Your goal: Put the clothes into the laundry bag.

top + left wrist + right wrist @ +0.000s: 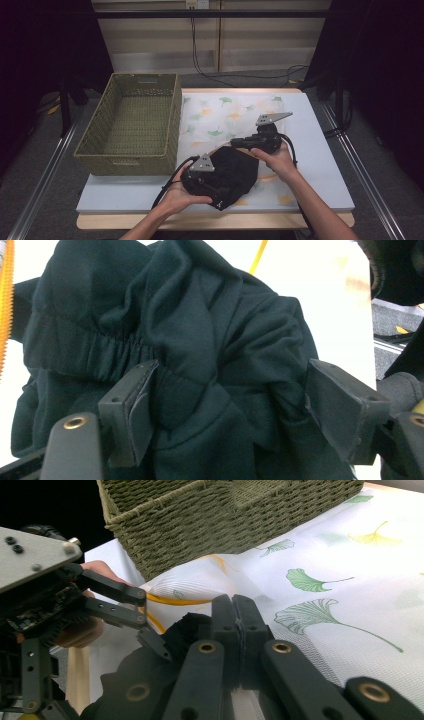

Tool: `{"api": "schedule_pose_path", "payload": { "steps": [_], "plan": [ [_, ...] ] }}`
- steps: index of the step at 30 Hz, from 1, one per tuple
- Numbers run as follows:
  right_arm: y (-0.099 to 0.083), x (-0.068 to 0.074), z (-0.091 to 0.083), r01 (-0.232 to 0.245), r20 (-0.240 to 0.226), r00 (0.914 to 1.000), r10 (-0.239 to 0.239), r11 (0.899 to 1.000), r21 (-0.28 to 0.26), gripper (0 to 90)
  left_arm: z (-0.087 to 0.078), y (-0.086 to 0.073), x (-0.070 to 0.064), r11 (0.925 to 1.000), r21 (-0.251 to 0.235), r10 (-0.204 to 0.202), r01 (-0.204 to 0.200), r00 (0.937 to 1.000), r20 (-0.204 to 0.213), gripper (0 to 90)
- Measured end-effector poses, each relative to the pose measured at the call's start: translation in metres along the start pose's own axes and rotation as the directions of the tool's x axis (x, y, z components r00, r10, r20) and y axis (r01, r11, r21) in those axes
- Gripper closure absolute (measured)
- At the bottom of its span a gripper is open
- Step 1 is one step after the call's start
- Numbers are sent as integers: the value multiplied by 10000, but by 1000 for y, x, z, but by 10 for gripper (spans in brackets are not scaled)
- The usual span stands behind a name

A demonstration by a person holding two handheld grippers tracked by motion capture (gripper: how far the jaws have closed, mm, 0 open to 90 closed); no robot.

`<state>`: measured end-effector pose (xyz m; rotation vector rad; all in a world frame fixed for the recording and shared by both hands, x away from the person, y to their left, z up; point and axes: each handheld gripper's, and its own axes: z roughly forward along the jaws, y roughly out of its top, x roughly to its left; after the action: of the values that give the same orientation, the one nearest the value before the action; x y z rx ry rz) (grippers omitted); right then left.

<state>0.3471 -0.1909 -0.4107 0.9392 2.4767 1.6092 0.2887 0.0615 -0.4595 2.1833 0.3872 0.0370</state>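
- The left gripper stands wide open, its jaws straddling a bunched fold of the black garment directly ahead.
- The right gripper, jaws pressed together, pinches the garment's far edge.
- The garment lies crumpled on the ginkgo-print cloth, the woven basket just left, nearer the left gripper.

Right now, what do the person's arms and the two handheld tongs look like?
Both forearms are bare, with no sleeves in the high view. Each of the tongs is black: the left tongs and right tongs carry a grey three-cornered plate on top and trail a black cable. Up close, the jaws are flat black pads on black link arms joined by brass-coloured rivets.
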Motion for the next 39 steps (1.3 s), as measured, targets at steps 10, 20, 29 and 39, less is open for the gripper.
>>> {"api": "schedule_pose_path", "payload": {
  "steps": [10,20,29,39],
  "plan": [
    [0,1,2,-58,-88,9999,59,9999,116,897,6,1,9,9991,416,111,-104,9998,-168,422],
    [1,2,4,-58,-37,10000,59,9998,215,898,6,12,12,9984,530,-164,169,9998,-98,576],
    [1,2,5,-60,-162,9998,64,9998,203,898,10,21,16,9989,326,-336,347,9988,-344,576],
    [1,2,5,-66,-190,9998,70,9998,199,898,18,29,27,9979,22,-639,643,9939,-901,573]
  ]
}}
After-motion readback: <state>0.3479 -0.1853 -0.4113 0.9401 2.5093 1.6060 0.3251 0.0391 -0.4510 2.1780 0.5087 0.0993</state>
